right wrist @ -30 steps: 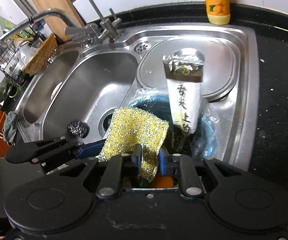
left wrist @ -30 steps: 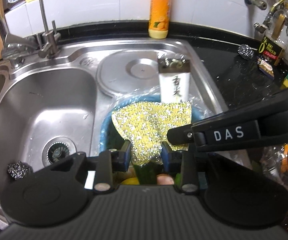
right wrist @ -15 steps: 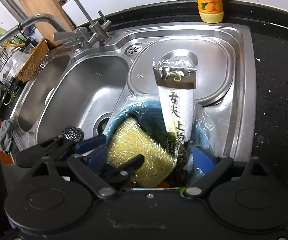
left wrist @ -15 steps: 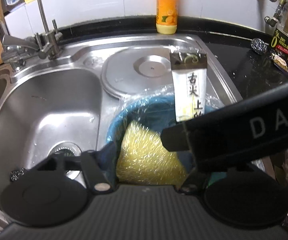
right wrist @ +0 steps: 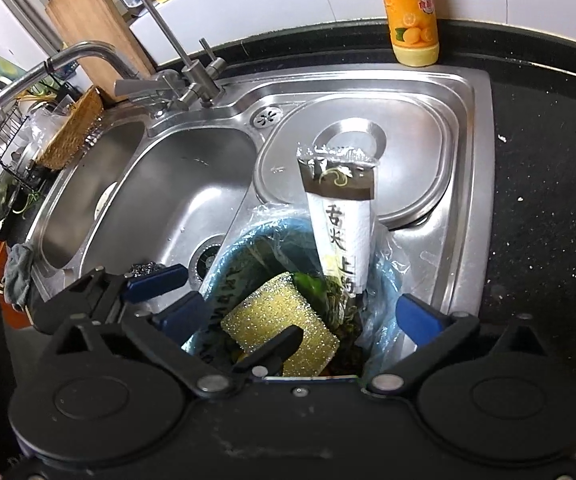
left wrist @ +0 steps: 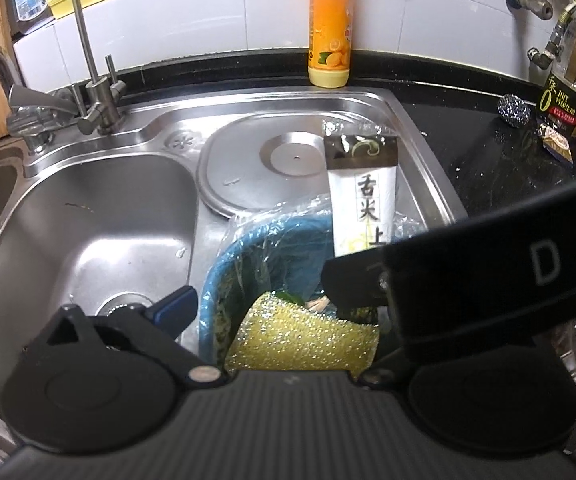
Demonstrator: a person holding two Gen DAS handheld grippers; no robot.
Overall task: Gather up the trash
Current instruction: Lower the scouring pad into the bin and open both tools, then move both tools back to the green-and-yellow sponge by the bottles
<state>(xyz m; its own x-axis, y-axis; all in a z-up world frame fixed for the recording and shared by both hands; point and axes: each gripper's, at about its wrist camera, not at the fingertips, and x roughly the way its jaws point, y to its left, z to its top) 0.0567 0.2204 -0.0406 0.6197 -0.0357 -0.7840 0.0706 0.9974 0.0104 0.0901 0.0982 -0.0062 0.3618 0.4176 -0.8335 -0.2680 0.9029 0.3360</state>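
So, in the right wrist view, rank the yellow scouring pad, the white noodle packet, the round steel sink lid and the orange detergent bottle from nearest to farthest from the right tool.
1. Yellow scouring pad, in the blue bin, between the tool's fingers.
2. White noodle packet, upright in the bin's far side.
3. Round steel sink lid, behind the bin.
4. Orange detergent bottle, on the back counter.

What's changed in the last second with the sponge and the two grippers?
Both the left gripper and right gripper let go: their jaws are opening, and the yellow sponge has dropped into the blue bin. The tall wrapper and orange bottle stayed put.
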